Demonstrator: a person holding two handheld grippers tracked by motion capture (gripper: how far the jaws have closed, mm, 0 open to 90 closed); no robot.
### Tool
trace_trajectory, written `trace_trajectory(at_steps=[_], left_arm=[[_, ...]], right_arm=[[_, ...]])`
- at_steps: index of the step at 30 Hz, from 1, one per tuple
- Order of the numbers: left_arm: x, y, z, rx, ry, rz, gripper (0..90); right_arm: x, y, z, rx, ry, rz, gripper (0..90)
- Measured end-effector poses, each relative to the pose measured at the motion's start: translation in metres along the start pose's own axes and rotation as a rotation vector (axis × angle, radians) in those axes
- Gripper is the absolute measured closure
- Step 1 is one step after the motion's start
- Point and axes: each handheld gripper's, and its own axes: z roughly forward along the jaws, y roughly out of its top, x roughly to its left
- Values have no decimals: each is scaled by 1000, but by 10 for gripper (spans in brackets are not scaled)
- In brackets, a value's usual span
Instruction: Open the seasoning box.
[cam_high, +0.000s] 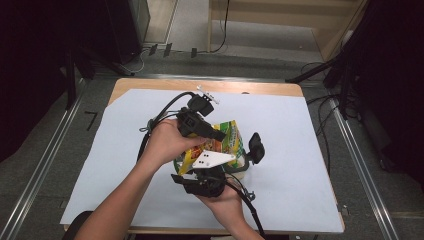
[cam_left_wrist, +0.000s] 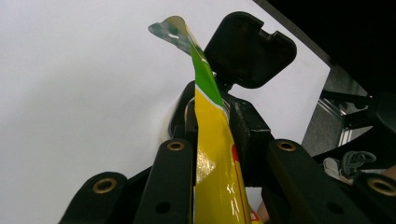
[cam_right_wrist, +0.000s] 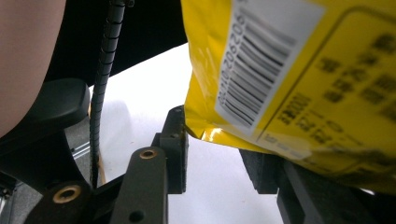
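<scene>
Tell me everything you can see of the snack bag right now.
The snack bag is glossy film, yellow and green with printed graphics and a white barcode label on its yellow back. It is held up off the white sheet between both hands. The left gripper pinches a thin edge of it; the right gripper stands open at its bottom corner.

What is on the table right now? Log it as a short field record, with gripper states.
held item: yellow and green snack bag, lifted above the table
left gripper: jaws shut on the bag's edge, which stands upright between them
right gripper: jaws apart, the bag's lower edge between them; grip cannot be told
bag detail: barcode label facing the right gripper view
surface: white sheet over a wooden table
hands: both close together at the bag
</scene>
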Motion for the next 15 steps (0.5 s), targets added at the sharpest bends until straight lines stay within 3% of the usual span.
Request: trace_trajectory(at_steps=[4, 7, 15], left_arm=[[-1, -2, -1, -10, 9, 9, 780], [-6, -3, -2, -18, 21, 21, 778], [-14, -5, -9, -54, 20, 43, 760]], right_arm=[[3, 0, 2, -1, -11, -9, 597], [4, -1, 2, -2, -21, -11, 652], [4, 0, 0, -18, -25, -12, 668]])
